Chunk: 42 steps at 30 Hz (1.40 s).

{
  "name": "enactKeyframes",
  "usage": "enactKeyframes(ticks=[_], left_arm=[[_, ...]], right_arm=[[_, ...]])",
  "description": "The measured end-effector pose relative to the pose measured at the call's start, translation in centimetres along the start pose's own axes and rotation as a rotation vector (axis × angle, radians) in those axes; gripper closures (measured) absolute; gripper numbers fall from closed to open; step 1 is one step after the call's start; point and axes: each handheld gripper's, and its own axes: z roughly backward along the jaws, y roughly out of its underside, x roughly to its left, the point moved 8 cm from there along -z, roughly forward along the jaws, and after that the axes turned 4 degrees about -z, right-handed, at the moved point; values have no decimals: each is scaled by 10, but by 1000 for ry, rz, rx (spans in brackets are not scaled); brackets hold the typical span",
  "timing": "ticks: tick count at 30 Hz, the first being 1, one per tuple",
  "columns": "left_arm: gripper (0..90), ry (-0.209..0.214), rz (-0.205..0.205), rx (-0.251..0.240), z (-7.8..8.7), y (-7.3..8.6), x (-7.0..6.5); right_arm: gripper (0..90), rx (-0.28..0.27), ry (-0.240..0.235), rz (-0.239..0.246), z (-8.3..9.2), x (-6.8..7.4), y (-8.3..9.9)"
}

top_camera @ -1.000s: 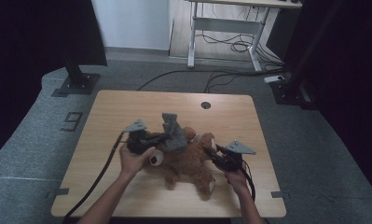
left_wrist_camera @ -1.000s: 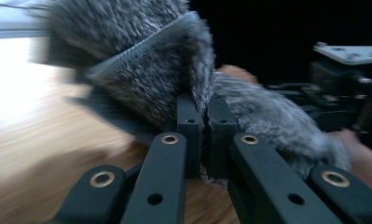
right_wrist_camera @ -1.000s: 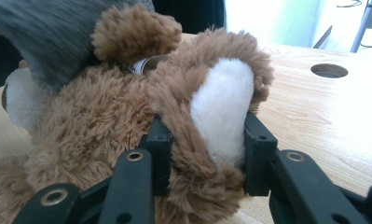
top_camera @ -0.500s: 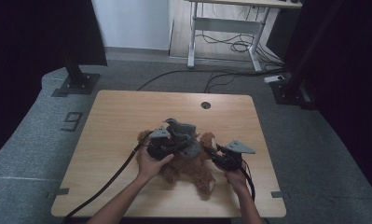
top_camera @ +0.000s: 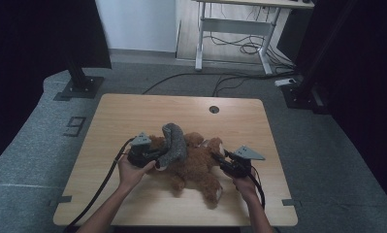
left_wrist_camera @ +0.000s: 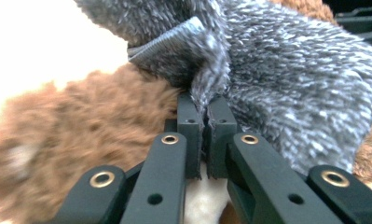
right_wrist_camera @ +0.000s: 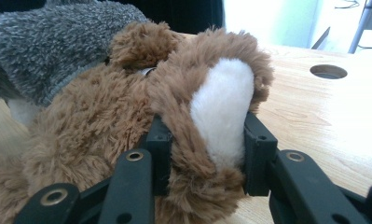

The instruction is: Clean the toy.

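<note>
On the wooden table (top_camera: 133,116), left gripper (top_camera: 154,156) fingers pinching grey sock (top_camera: 174,143), right gripper (top_camera: 219,160) fingers clamping brown teddy bear (top_camera: 196,162) paw; no readable writing.

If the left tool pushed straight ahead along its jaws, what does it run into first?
The left tool is already shut on an edge of the grey sock. Straight ahead lies more of that sock, draped over the brown teddy bear, so probably the sock and then the bear beneath it.

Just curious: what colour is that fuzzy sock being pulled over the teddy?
Speckled grey sock, clearest in the left gripper view.
</note>
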Motion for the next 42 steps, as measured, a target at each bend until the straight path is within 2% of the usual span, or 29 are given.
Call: enactKeyframes(ticks=[2,7,9,11,12,14,16,18,21,23,26,28,31,35,42], left_arm=[[862,-26,19,-19,9,-1,10],[862,-87,87,-24,25,9,43],[862,-129,111,-13,32,18,58],[863,-142,136,-3,38,28,69],[862,-147,142,4,40,33,72],[862,-191,141,28,44,44,81],[862,-210,167,42,48,54,90],[862,-220,199,24,53,57,97],[859,-240,193,-35,63,43,96],[858,-255,175,-81,72,27,94],[858,-275,148,-157,91,-7,94],[858,-284,142,-194,101,-22,95],[858,-293,132,-230,113,-36,94],[858,-278,109,-223,110,-41,86],[857,-168,85,-156,73,-31,65]], right_arm=[[625,0,2,-1,0,-1,0],[625,-5,7,2,1,-1,0],[625,-6,9,3,1,-2,-1],[625,-5,8,2,1,-2,-1],[624,-6,8,2,1,-2,-1],[625,-6,10,3,1,-2,-1],[624,-5,10,2,1,-2,-1],[624,-6,10,1,1,-2,-1],[625,-6,12,0,1,-3,-1],[624,-5,14,-2,1,-3,-1],[624,-4,12,-4,2,-3,0],[624,-5,12,-1,2,-3,0],[624,-4,10,-3,3,-3,0],[624,-4,8,-4,2,-3,0],[624,-2,9,-4,2,-3,0]])
